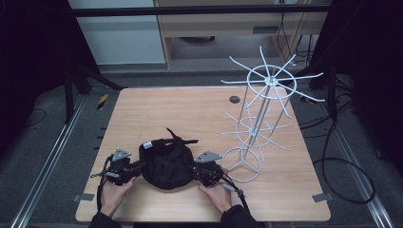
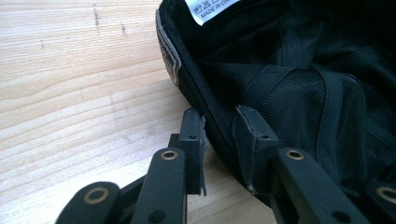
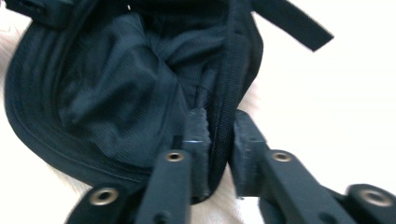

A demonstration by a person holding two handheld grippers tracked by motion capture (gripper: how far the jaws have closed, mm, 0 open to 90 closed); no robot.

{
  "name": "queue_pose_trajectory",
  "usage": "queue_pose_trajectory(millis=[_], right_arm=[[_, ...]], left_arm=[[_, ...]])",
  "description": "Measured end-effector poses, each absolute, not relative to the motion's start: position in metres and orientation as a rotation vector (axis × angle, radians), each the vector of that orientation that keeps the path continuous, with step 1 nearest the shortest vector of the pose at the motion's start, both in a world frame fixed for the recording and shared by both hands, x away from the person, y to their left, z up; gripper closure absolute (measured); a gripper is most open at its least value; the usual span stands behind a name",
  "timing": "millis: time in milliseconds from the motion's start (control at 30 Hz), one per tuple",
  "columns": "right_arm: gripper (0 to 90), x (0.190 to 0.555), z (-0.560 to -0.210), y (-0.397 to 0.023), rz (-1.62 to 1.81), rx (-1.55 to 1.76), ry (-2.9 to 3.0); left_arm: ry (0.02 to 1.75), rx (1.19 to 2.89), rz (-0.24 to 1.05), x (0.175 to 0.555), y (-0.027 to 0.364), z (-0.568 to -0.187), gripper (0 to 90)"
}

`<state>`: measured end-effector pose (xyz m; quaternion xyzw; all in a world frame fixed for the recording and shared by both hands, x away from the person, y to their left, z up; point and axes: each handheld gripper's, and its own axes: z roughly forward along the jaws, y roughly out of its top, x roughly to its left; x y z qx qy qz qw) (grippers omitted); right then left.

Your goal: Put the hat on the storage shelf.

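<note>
**Near the front edge of the worktop: both grippers take the cap by its rim**

Near the front edge of the worktop (image 1: 142, 109) a black cap (image 1: 167, 165) lies upside down, its lining and care label facing up; the left gripper (image 1: 124, 167) meets its left side and the right gripper (image 1: 203, 170) its right. Seen from the left gripper view, the jaws straddle the cap's rim, one outside and one inside, narrowly parted with the fabric between them, seemingly just closing on it; the right gripper view shows the same, jaws either side of the sweatband, close enough to pinch it. Beside the cap, to its right, stands a white wire rack (image 1: 259, 118) with spokes at two levels. My reading: the grasp is being secured, the lift not yet begun; next, both hands should raise the cap level, carry it right, and settle it over a spoke without snagging the loose strap (image 1: 183, 140).
</note>
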<state>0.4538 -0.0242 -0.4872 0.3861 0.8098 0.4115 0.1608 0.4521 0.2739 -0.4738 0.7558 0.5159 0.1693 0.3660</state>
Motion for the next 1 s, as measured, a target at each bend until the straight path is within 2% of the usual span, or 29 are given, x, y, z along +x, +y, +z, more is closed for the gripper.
queue_pose_trajectory(millis=[233,400,833,1000], right_arm=[[83.4,0.445,-0.455,-0.024,1.296,0.929,2.188],[83.7,0.440,-0.445,-0.023,1.339,0.831,2.164],[83.7,0.428,-0.445,-0.020,1.330,0.658,2.200],[83.7,0.429,-0.448,-0.024,1.285,0.687,2.198]], left_arm=[[1.297,1.957,0.413,0.453,0.262,-0.478,72.6],[1.274,1.971,0.436,0.455,0.251,-0.480,72.7],[1.255,1.947,0.437,0.463,0.246,-0.484,70.3],[1.254,1.921,0.406,0.459,0.255,-0.476,63.1]])
